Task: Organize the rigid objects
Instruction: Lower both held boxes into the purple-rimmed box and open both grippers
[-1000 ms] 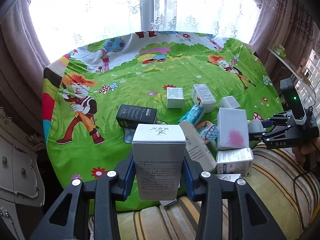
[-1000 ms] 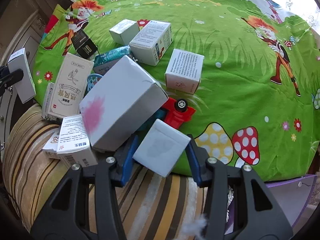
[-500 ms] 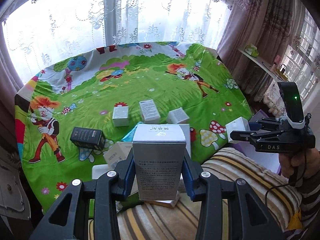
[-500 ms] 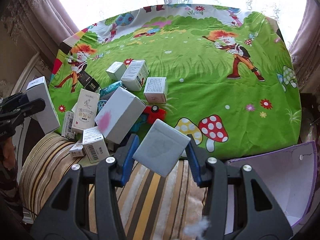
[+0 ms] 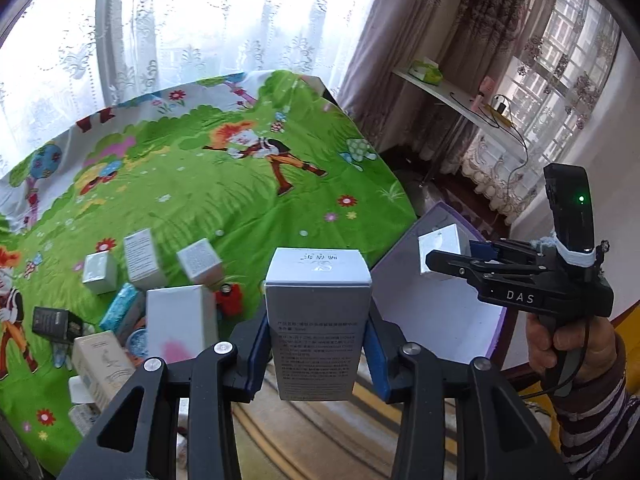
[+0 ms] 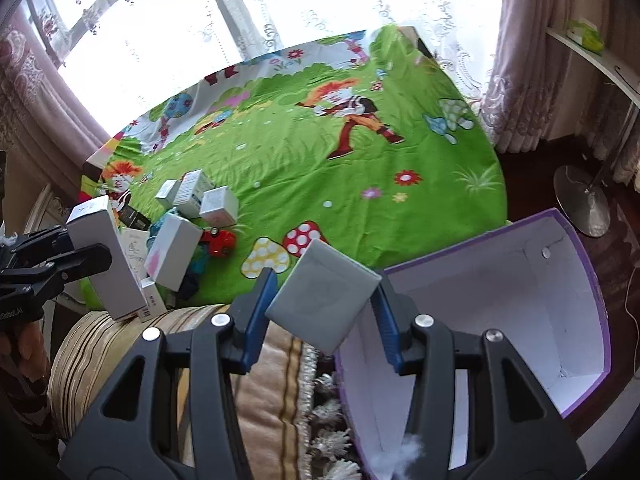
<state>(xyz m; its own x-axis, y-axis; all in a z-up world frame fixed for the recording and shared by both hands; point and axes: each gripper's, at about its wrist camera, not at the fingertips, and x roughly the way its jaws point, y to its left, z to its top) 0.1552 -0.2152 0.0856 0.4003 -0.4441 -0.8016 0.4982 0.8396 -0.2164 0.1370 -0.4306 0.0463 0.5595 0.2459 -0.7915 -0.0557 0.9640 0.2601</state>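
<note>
Sunlit lace curtains (image 5: 208, 28) back a bed spread with a green cartoon sheet (image 5: 224, 200), its near edge crowded with small cartons. At the sheet's corner stands an open purple bin (image 6: 576, 396), white inside and holding nothing that shows.

Left gripper (image 5: 318, 344) is clamped on a tall grey box (image 5: 318, 320), upright, printed face toward the camera, blue pads pressed to both its sides. It hangs over the striped cushion (image 5: 320, 432) at the bed's edge, with the bin just behind it to the right.

Right gripper (image 6: 324, 316) is clamped on a small grey box (image 6: 322, 294), tilted so one corner points down. From the right wrist view the box hangs above the bin's near left rim, where cushion fringe meets the purple wall. From the left wrist view the same gripper (image 5: 430, 260) shows side-on, gripped by a hand (image 5: 568, 340) in a striped sleeve, its box (image 5: 442, 250) over the bin.

On the sheet lies the heap: a white box with a pink blot (image 5: 180, 324) leaning upright, a red toy car (image 5: 230, 298) just beside it, a teal packet (image 5: 122, 312), a black box (image 5: 56, 322), a cream carton (image 5: 102, 364) and three pale cartons (image 5: 148, 260) in a loose row behind. A shelf (image 5: 460, 108) runs along the far wall by the second window.
</note>
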